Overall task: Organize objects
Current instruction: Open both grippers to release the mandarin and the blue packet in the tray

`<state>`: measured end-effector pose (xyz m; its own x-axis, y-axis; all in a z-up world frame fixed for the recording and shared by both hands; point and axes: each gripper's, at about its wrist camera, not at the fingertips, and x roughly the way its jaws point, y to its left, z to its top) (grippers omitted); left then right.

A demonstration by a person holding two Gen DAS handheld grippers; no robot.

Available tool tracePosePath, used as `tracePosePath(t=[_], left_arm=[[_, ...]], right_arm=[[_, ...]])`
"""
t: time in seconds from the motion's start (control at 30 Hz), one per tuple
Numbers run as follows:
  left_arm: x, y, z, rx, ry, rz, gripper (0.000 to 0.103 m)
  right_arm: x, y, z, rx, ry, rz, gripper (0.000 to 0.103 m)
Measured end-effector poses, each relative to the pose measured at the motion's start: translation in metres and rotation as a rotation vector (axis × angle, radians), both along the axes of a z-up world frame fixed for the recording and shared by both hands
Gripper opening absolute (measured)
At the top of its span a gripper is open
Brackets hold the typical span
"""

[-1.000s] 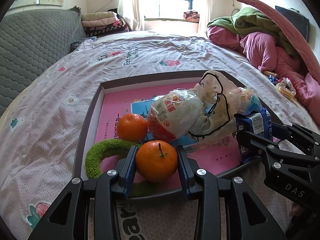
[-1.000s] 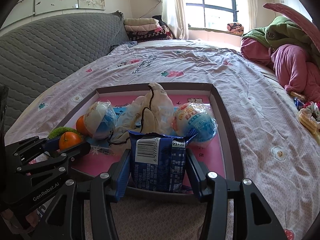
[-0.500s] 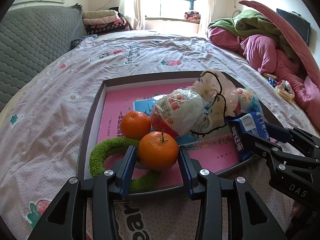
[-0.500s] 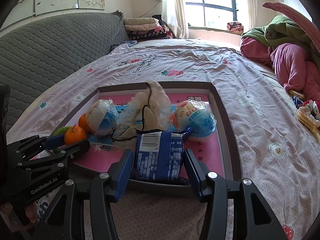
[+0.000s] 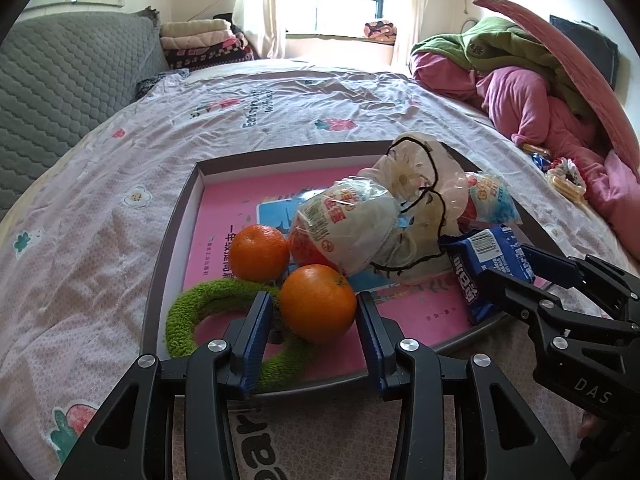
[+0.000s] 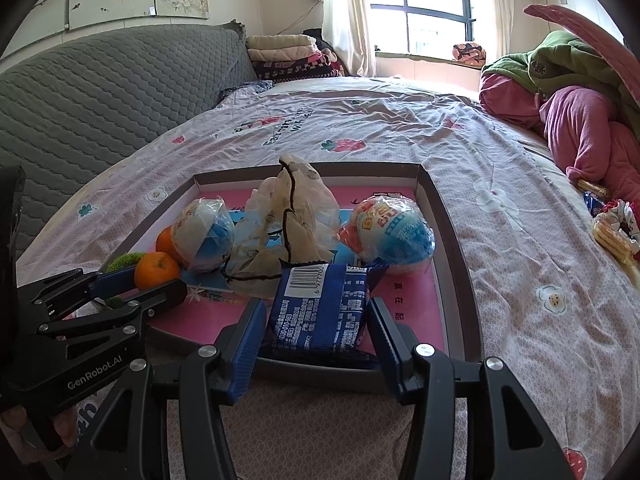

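Observation:
A shallow pink-floored tray (image 5: 168,240) lies on the bed. My left gripper (image 5: 314,312) is open around an orange (image 5: 318,303) that rests on a green fuzzy ring (image 5: 188,312) in the tray; gaps show on both sides. A second orange (image 5: 259,253) sits behind it. My right gripper (image 6: 318,318) is open around a blue snack packet (image 6: 320,312) lying on the tray's near edge. Two wrapped toy eggs (image 6: 208,234) (image 6: 390,234) and a crumpled plastic bag (image 6: 292,216) lie in the tray.
The tray's raised rim (image 6: 452,248) surrounds the items. A grey quilted headboard (image 6: 100,100) stands at the left. Pink and green bedding (image 5: 532,92) is heaped at the right, with snack packets (image 6: 612,232) on the sheet beside it. Folded blankets (image 5: 200,40) lie by the window.
Both grippers have opened: the left jaws have parted from the orange, the right from the blue packet. The orange and packet have come down into the tray.

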<state>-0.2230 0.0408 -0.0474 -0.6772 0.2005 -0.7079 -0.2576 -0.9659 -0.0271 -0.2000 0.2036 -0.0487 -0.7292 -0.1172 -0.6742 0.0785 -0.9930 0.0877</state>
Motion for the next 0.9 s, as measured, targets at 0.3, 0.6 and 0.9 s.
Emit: tracePosePath(t=[0.3, 0.6, 0.9], left_arm=[[0.001, 0.001, 0.004, -0.002, 0.003, -0.001, 0.062], [0.001, -0.001, 0.007, 0.006, 0.005, 0.006, 0.063], [0.002, -0.01, 0.017, 0.034, 0.024, 0.026, 0.068]], right_arm=[[0.0, 0.0, 0.001, 0.002, 0.001, -0.006, 0.052], [0.001, 0.002, 0.003, 0.0, 0.01, -0.015, 0.052], [0.005, 0.0, 0.012, 0.02, 0.053, -0.015, 0.055]])
